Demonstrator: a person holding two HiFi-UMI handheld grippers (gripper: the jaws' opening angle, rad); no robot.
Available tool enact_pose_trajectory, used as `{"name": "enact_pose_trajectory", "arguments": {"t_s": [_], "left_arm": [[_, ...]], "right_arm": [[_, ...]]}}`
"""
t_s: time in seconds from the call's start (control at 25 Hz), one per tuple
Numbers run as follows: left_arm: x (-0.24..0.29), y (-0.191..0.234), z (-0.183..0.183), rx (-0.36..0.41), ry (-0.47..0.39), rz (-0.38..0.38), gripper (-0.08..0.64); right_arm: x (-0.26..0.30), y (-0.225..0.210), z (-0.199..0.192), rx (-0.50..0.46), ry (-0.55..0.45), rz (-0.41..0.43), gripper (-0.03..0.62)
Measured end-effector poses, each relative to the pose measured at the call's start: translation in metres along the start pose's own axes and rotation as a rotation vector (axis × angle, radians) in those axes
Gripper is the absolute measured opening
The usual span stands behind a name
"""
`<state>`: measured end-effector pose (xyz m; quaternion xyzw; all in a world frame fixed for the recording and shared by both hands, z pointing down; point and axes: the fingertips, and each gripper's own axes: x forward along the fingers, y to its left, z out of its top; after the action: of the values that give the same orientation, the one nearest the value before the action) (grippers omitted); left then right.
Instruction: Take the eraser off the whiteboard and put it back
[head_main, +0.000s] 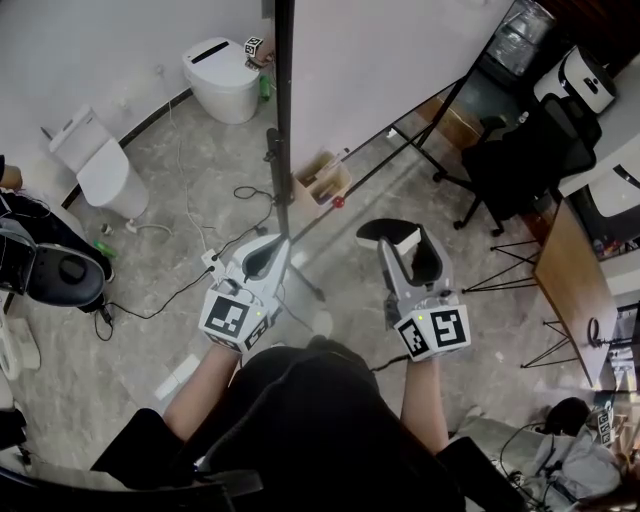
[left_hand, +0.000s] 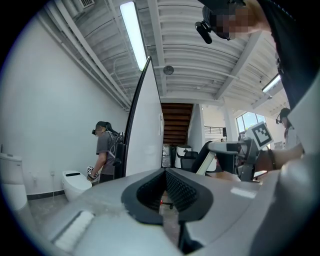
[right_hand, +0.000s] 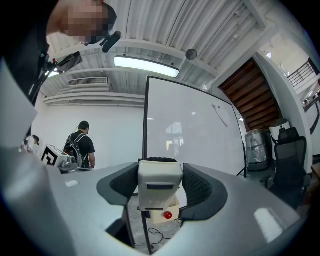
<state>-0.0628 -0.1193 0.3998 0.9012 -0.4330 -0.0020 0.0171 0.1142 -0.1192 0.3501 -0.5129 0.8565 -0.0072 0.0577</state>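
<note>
My right gripper (right_hand: 160, 172) clamps the eraser (right_hand: 160, 189), long axis upright, with the whiteboard (right_hand: 195, 130) dead ahead, seemingly not touching.

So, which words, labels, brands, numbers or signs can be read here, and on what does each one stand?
No text can be read anywhere.
Black-and-white cubes on the left gripper and right gripper: square code patterns, no letters.
Large white whiteboard: no writing, only a faint mark.
White plastic eraser: no print visible.
Brown cardboard box: too small to tell.
</note>
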Motion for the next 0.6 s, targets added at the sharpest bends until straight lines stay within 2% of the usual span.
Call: {"name": "enact_pose_trajectory", "arguments": {"t_s": [0.6], "left_arm": [[0.0074,0.0006,-0.0019,-0.019,0.002,-0.002,0.006]], "right_arm": [[0.0083,-0.0067,-0.0027,0.000,0.005,0.010,0.279]]}}
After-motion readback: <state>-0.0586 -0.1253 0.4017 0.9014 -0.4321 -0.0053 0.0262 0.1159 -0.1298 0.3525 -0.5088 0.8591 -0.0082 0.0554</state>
